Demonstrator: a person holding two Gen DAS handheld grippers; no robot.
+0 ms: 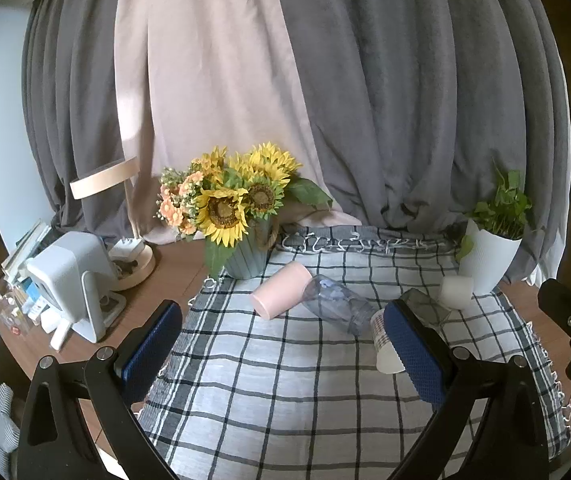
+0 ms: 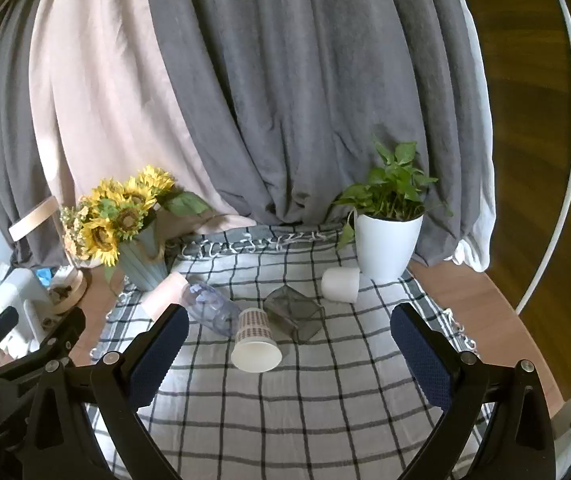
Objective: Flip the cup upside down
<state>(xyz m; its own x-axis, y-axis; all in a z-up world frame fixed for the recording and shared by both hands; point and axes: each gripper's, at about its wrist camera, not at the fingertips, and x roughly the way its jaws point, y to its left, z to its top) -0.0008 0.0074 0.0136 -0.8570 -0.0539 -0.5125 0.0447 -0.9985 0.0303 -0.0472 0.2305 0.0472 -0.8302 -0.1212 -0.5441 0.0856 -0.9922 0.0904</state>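
The left gripper [image 1: 285, 344] is held with its jaws spread wide, nothing between the blue pads [image 1: 151, 350]. The right gripper [image 2: 287, 354] is likewise held wide apart and unladen, its fingers [image 2: 421, 354] pointing toward 12 o'clock. In the left wrist view, the right gripper's black frame is seen at 3 o'clock.

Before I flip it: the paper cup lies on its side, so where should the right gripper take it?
Grip the paper cup across its patterned wall, from above: its mouth faces the right gripper, whose open jaws straddle it.
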